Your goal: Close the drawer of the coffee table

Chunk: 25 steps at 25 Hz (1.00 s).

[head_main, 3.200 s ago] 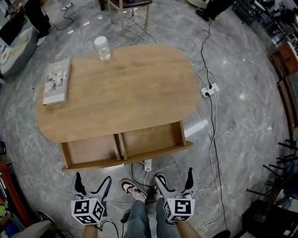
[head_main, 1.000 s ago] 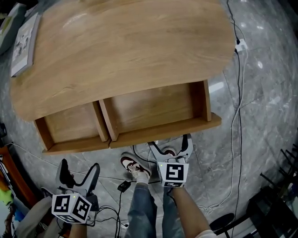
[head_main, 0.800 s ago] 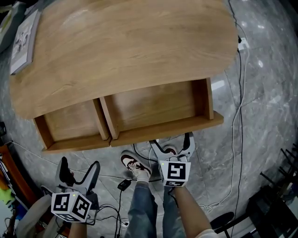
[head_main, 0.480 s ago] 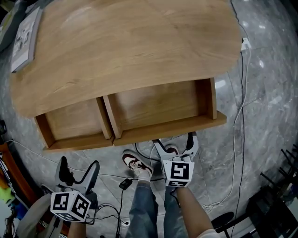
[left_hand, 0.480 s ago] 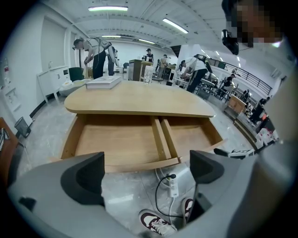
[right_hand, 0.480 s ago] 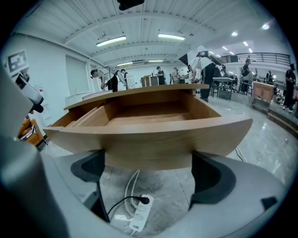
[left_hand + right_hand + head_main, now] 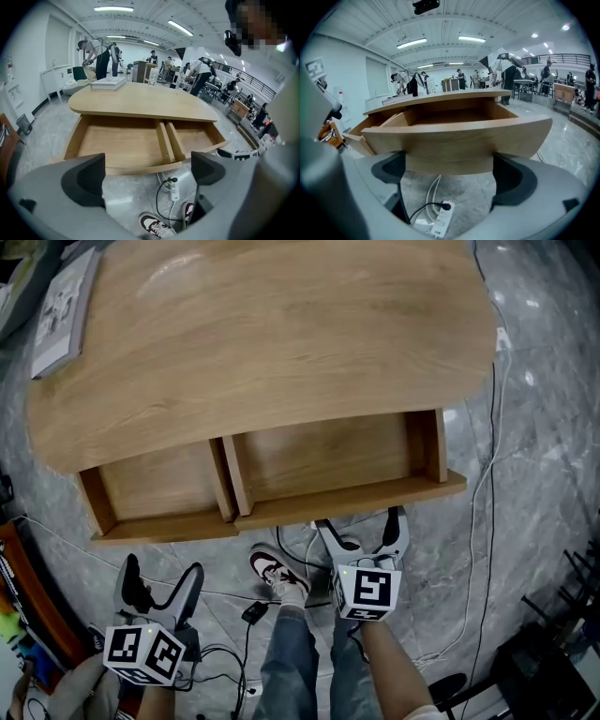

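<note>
Found the drawer (image 7: 319, 460) pulled well out from under the bench (image 7: 262, 343) top, showing two compartments. Held the right tool (image 7: 359, 526) close before its front panel, jaws wide apart, gripping nothing. Held the left tool (image 7: 161, 573) farther back, likewise spread and empty. Noted a power strip (image 7: 440, 219) on the floor (image 7: 525, 521) below.
</note>
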Each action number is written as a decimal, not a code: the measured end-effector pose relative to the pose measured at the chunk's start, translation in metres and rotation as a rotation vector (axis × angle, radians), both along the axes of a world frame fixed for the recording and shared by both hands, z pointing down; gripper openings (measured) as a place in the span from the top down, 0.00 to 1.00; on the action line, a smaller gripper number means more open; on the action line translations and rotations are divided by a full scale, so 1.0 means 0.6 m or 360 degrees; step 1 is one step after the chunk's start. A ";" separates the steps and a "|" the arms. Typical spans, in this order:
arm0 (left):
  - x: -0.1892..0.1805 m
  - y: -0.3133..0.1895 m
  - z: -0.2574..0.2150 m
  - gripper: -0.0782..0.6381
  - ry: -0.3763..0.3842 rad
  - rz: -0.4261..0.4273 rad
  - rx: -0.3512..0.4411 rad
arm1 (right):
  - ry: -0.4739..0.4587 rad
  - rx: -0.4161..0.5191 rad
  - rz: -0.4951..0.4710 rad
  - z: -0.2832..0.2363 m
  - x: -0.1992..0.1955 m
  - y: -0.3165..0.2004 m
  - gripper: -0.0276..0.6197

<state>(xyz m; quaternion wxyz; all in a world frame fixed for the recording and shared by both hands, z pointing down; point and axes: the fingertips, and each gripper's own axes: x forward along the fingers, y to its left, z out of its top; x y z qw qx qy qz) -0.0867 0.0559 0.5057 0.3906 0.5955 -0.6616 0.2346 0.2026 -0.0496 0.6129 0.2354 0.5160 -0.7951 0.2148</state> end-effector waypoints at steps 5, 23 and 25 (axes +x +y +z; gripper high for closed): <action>0.000 -0.006 -0.002 0.09 0.0023 -0.0009 0.0020 | -0.0005 0.0025 0.0005 -0.010 -0.005 -0.017 0.05; -0.021 0.004 0.001 0.09 0.0068 -0.0171 0.0017 | -0.0007 -0.0008 0.0014 -0.008 -0.035 -0.101 0.05; -0.024 0.005 0.002 0.09 0.0071 -0.0180 0.0025 | -0.0006 -0.0015 0.0013 -0.007 -0.037 -0.108 0.05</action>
